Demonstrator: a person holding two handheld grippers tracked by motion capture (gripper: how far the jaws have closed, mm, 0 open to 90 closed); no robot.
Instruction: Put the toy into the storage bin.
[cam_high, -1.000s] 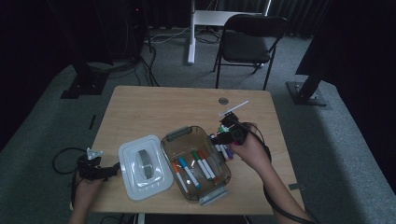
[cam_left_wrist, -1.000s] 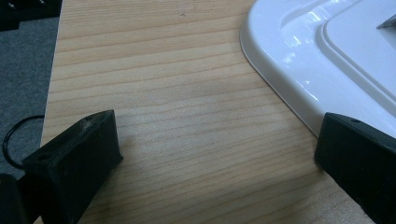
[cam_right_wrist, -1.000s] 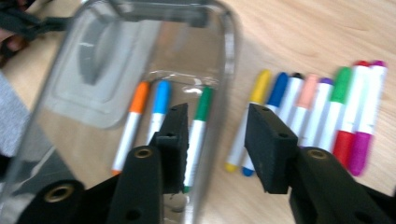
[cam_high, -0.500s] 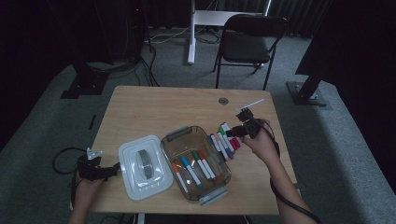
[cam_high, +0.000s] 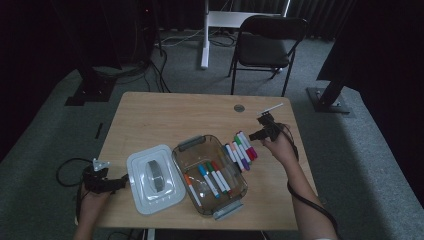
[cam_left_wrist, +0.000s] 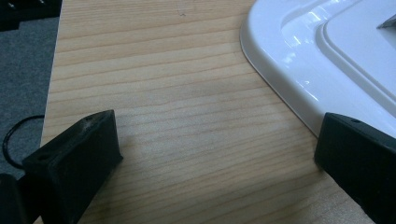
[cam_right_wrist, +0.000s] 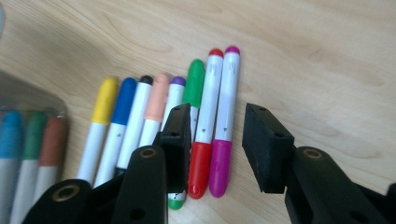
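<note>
Each hand-held gripper (cam_right_wrist: 217, 149) (cam_left_wrist: 215, 163) has 2 blocky matte-black jaws with round screw holes; a black cable (cam_high: 310, 202) trails from the right one.

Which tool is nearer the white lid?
Left. The left tool sits right at the white lid edge, jaws open; the right tool is beyond the container, over the markers.

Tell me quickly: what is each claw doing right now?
Left claw: open, empty, beside the white lid.
Right claw: open, jaws just closing over the red marker and magenta marker, not gripping.
</note>
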